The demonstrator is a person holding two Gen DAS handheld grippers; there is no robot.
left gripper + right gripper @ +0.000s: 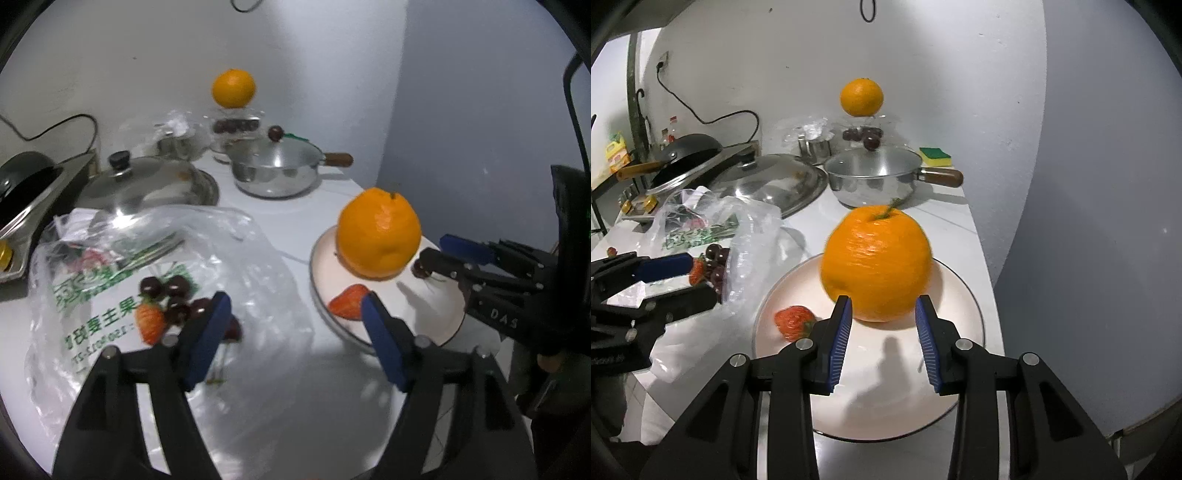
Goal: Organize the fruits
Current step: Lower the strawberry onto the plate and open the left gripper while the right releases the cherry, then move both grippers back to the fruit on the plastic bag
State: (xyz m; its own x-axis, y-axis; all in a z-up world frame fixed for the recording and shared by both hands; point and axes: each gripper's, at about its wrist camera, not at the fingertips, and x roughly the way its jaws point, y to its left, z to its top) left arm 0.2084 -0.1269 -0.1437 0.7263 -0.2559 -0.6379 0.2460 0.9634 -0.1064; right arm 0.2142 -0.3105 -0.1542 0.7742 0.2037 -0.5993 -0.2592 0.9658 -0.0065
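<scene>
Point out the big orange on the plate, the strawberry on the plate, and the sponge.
big orange (877, 262), right wrist view, middle of its peel.
strawberry on the plate (792, 321), right wrist view, middle of its red flesh.
sponge (935, 156), right wrist view, its green top.

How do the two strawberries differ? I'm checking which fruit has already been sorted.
The strawberry on the plate lies on the bare white plate beside the big orange; the strawberry on the bag lies on the printed plastic bag, against the dark cherries. The plate one lies on its side, apart from other fruit; the bag one points its tip toward the camera. Both are red and held by neither gripper.
</scene>
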